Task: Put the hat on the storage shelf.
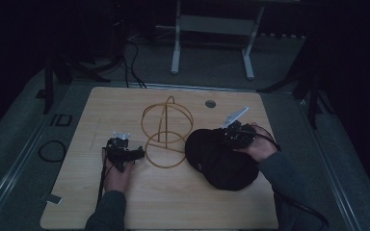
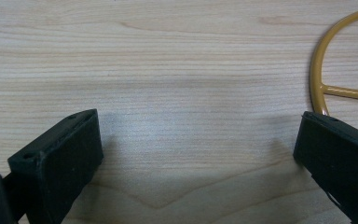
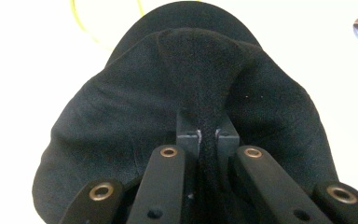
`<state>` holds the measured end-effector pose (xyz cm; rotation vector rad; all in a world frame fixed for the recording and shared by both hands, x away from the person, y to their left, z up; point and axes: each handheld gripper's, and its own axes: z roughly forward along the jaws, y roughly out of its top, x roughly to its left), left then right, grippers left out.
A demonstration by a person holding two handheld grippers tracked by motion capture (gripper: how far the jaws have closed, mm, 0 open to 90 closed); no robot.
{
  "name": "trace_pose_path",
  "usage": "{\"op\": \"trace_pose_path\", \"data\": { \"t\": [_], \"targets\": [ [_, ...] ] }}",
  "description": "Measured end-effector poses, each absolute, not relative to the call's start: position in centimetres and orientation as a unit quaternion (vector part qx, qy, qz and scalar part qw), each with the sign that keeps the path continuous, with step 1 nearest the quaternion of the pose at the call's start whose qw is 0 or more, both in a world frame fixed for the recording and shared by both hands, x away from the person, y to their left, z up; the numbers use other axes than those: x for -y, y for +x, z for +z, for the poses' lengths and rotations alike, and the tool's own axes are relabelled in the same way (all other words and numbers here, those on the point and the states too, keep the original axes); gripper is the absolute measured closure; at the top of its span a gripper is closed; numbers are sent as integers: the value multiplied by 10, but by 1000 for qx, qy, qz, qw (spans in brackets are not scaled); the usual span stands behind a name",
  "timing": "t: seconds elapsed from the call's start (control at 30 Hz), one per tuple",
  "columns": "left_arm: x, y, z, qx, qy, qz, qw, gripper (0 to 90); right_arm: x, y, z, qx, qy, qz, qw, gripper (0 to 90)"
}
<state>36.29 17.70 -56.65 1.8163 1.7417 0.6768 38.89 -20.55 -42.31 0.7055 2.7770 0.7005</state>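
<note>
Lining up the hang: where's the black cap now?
In the high view the black cap lies right of the yellow wire stand, pinched by the right hand-held gripper.

One light wooden tabletop [image 1: 125,207] carries one black fabric cap [image 1: 221,166] and one yellow wire stand built of rings [image 1: 166,132]. Two black hand-held grippers are present, the left hand-held gripper [image 1: 137,154] and the right hand-held gripper [image 1: 224,134]. One round grey grommet [image 1: 210,103] sits in the tabletop.
</note>
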Motion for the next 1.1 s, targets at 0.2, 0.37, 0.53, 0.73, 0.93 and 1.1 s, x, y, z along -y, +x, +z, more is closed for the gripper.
{"op": "trace_pose_path", "data": {
  "t": [0.2, 0.37, 0.53, 0.73, 0.93, 1.1],
  "targets": [
    [-177, 363, -567, -645, 672, 251, 265, 7, 207, 392, -419, -927, 254, 252, 110, 860],
    [-177, 363, -567, -645, 671, 251, 266, 7, 207, 395, -414, -920, 268, 262, 117, 860],
    [-177, 363, -567, -645, 671, 251, 265, 7, 207, 399, -410, -918, 275, 261, 117, 859],
    [-177, 363, -567, -645, 672, 251, 265, 7, 208, 403, -406, -911, 284, 273, 124, 860],
    [-177, 363, -567, -645, 672, 251, 265, 7, 207, 404, -403, -907, 287, 280, 126, 859],
    [-177, 363, -567, -645, 672, 251, 265, 7, 206, 405, -400, -903, 291, 289, 131, 860]
  ]
}}
